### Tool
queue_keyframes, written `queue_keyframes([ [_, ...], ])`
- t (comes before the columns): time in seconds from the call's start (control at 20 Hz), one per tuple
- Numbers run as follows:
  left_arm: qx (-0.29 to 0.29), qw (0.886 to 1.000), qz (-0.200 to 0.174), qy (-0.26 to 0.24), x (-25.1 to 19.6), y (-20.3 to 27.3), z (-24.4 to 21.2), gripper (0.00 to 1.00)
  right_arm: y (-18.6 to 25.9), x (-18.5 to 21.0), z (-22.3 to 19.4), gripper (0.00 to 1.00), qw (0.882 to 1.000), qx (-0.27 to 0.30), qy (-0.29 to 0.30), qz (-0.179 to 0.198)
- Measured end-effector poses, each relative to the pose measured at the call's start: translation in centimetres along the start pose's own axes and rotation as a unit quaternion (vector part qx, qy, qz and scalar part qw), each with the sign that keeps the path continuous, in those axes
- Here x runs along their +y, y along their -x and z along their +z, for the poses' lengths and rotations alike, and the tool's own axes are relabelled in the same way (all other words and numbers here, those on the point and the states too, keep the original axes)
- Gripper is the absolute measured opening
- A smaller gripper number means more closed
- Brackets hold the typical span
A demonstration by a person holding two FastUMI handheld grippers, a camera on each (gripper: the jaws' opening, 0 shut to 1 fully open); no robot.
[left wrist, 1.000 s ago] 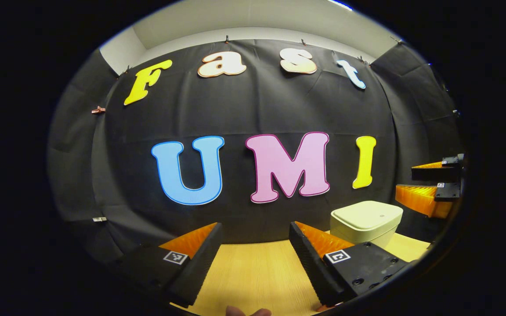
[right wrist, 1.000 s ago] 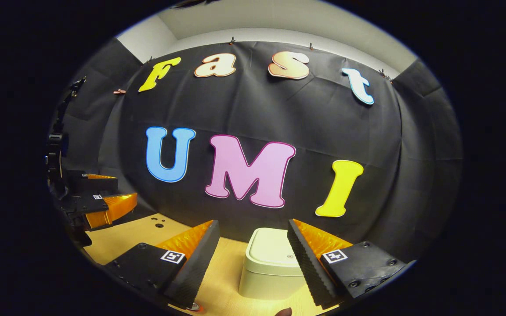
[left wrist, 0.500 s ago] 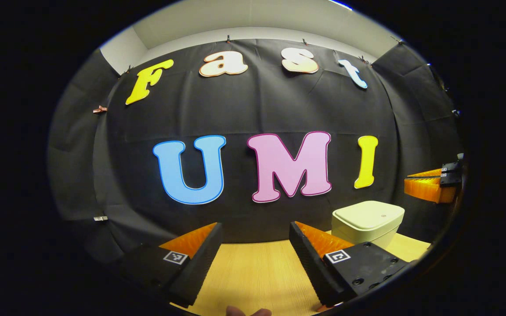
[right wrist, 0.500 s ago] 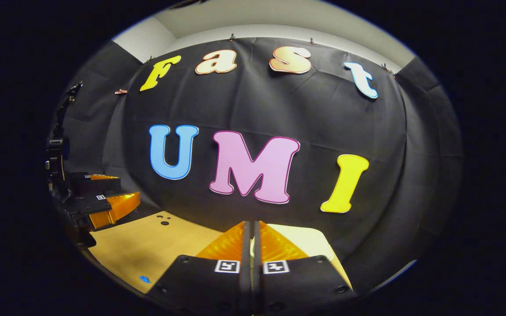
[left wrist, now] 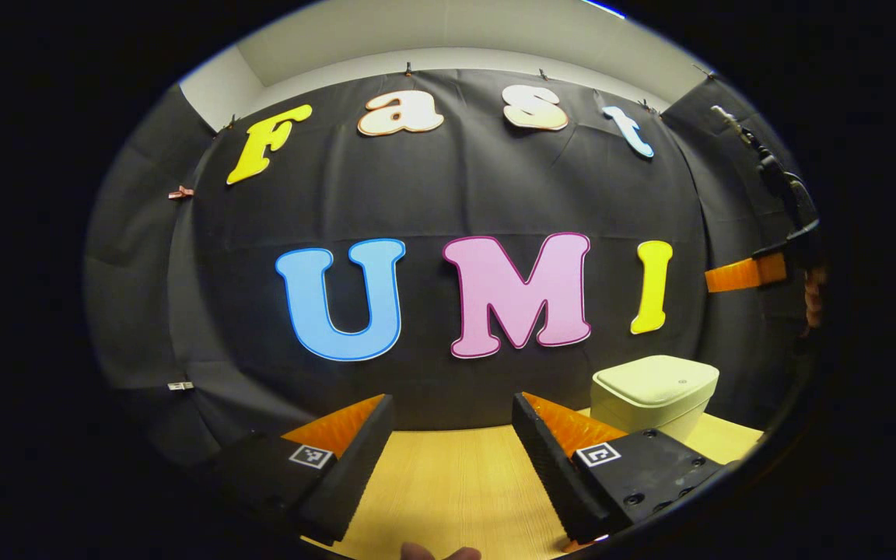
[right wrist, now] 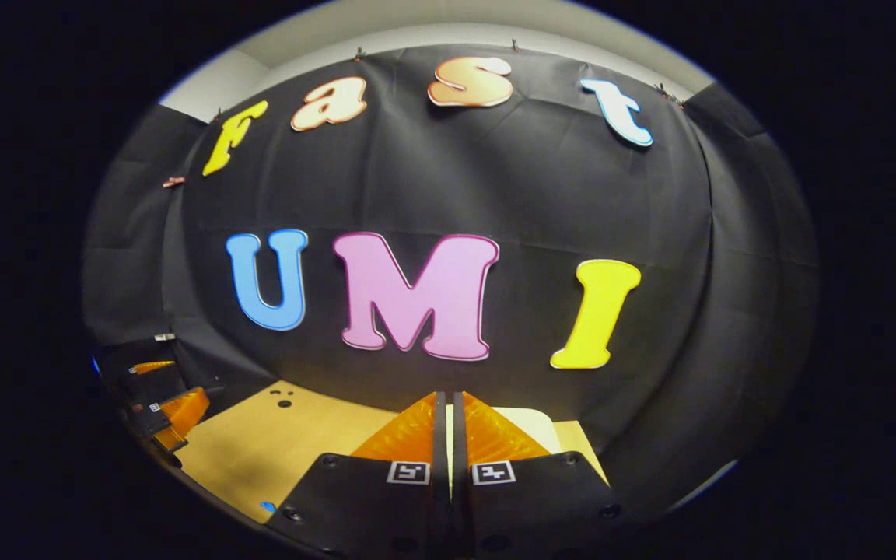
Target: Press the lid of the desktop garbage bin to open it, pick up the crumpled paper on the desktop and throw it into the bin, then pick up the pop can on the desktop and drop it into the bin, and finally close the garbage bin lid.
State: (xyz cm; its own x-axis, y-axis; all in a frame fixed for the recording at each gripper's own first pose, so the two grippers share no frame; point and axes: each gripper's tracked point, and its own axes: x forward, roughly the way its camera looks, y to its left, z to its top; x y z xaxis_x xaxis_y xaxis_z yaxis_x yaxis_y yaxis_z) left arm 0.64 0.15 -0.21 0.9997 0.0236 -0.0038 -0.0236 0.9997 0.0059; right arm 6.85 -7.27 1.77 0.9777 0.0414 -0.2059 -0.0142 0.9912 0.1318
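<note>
Raised above one closed bin (left wrist: 654, 389), right gripper (right wrist: 448, 404) fingers pressed together, left gripper (left wrist: 452, 408) fingers apart.

In the right gripper view, the right gripper (right wrist: 448, 408), wide open a second ago, now has its two fingers pressed together with nothing between them, and the garbage bin (right wrist: 535, 424) sinks from plain sight at bottom centre to a pale sliver behind them. In the left gripper view, at the right edge, the right gripper (left wrist: 743, 274) sits higher above the bin's lid (left wrist: 656, 379).
</note>
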Motion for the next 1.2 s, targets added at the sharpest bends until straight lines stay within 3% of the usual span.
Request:
queue_keyframes([
  [0.3, 0.0, 1.0, -0.001, 0.002, 0.2, 0.0, -0.1, 0.98, -3.4, -2.1, -3.8, 0.05, 0.992, 0.118, -0.034, 0.005],
  [0.6, 0.003, 1.0, 0.0, 0.001, 0.1, 0.1, -0.3, 0.98, -5.6, -3.0, -8.2, 0.05, 0.98, 0.198, -0.022, 0.005],
  [1.2, -0.001, 1.0, 0.002, -0.002, -0.2, 0.3, -0.2, 0.98, -7.9, -3.7, -13.8, 0.05, 0.962, 0.272, -0.022, 0.006],
])
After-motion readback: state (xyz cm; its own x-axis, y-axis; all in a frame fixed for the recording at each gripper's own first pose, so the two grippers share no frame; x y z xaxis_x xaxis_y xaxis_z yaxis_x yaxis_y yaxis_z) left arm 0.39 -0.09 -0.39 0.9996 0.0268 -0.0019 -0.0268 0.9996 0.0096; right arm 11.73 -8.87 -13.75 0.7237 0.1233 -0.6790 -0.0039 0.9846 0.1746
